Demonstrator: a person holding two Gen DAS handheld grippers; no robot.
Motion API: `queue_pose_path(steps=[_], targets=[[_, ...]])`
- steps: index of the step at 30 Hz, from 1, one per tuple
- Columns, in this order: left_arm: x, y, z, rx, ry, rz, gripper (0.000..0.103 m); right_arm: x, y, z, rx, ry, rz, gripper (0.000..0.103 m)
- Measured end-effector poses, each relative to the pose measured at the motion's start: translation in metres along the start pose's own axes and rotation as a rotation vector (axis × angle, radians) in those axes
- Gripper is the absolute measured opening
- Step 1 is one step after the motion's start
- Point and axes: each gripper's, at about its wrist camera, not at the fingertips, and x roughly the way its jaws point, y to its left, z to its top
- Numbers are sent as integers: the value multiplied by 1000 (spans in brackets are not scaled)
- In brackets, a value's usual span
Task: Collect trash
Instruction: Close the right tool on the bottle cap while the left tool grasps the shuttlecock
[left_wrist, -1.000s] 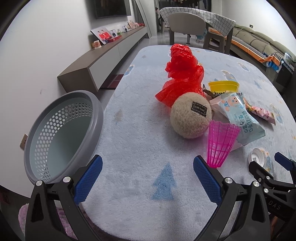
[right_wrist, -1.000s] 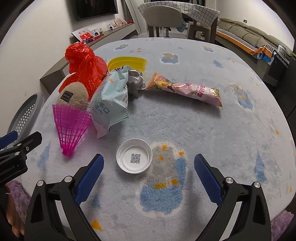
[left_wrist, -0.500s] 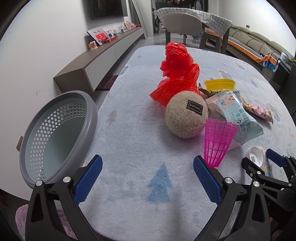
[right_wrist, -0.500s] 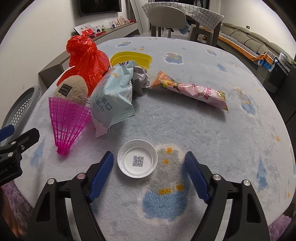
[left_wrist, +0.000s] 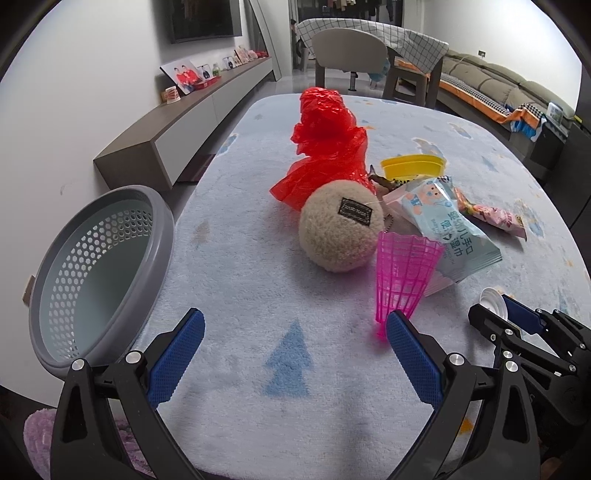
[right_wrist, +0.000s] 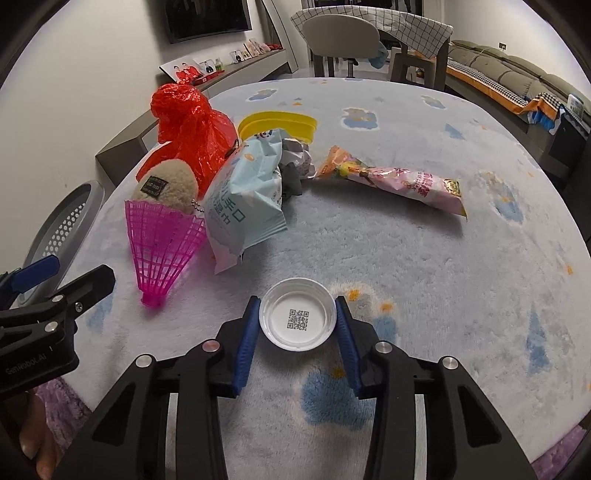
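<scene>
A white plastic lid (right_wrist: 297, 318) with a QR code lies on the pale blue fluffy table cover, and my right gripper (right_wrist: 297, 325) is shut on it, blue pads touching both sides. The lid's edge also shows in the left wrist view (left_wrist: 492, 298). Behind it lie a pink shuttlecock (right_wrist: 160, 243), a light blue wipes packet (right_wrist: 245, 199), a pink snack wrapper (right_wrist: 399, 182), crumpled grey paper (right_wrist: 295, 162), a red plastic bag (right_wrist: 192, 125) and a yellow lid (right_wrist: 277, 123). My left gripper (left_wrist: 293, 350) is open and empty over the table's near edge, beside a grey perforated basket (left_wrist: 92, 266).
A beige plush ball (left_wrist: 340, 229) with a keychain sits between the red bag and the shuttlecock. A low sideboard (left_wrist: 184, 129) runs along the left wall. A chair (left_wrist: 351, 59) and a sofa (left_wrist: 498, 88) stand beyond the table.
My right gripper moved forward around the white lid and closed on it. My left gripper stayed open and shifted slightly.
</scene>
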Motion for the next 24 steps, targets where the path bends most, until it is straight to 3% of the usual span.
queue_pose_path(steps=[11,24], targets=[[12,-26,0,30,10,-33,97,-26,-21,-2,44,-35,-1,39],[43,-49,10,39,24,-28,95,-16,-47,-6,117,-10,16,39]])
